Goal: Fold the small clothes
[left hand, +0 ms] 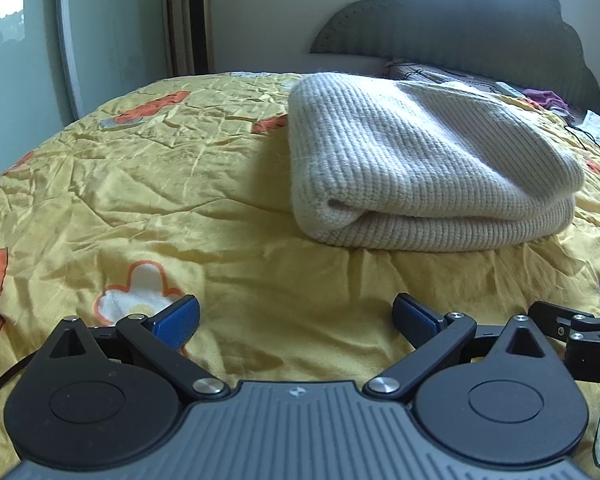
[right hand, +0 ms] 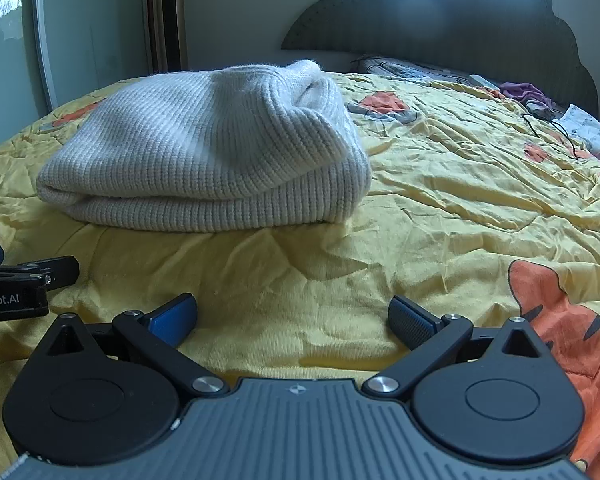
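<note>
Sweater [left hand: 428, 160], cream ribbed knit, lies folded in a thick stack on the yellow bedspread [left hand: 180, 184], roughly mid-bed, fold edge facing the grippers, top layer bulging and slightly rumpled on its right side. Left gripper [left hand: 296, 320] sits low over the bedspread just short of the sweater, blue-padded fingers [left hand: 178, 322] spread wide, nothing between them. Right gripper [right hand: 292, 318] is beside it, same height, fingers [right hand: 410, 322] also wide apart and empty; sweater is ahead and to its left, not touched by either. Each gripper shows at the edge of the other's view. Bedspread is wrinkled, with orange and white cartoon prints. Dark scalloped headboard [right hand: 460, 20] is at the far end, purple cloth [right hand: 524, 92] and a black cord [right hand: 556, 132] near it. Tall gold-coloured tower unit [left hand: 194, 16] stands against the wall.
</note>
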Demonstrator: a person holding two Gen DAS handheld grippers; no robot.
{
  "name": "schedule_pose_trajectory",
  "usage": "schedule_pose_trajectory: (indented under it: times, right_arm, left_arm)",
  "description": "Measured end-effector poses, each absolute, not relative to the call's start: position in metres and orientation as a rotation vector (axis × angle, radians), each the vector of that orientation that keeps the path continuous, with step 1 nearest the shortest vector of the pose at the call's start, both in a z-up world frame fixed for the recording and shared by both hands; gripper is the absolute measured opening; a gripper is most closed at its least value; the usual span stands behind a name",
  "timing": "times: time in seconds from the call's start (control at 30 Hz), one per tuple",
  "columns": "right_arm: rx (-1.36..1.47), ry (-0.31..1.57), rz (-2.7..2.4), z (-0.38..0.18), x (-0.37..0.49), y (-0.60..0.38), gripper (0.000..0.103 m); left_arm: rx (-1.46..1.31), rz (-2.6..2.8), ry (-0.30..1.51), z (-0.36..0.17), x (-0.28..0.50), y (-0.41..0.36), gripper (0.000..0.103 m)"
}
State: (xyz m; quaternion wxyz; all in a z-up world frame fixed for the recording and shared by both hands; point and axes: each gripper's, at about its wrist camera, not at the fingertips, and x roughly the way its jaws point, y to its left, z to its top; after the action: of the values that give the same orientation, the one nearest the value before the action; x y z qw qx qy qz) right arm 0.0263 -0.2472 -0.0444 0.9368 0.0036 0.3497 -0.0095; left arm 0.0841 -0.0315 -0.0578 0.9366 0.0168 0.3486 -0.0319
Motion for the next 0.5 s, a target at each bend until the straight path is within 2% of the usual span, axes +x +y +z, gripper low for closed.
schedule_pose_trajectory:
  times: [0.5]
  right_arm:
    - [0.003, 0.710, -0.016, -0.0448, 0.0255, -0.2465, 0.103]
  left_arm:
    - [0.062, -0.057, 0.715, -0.0585, 0.0834, -0.0365, 0.103]
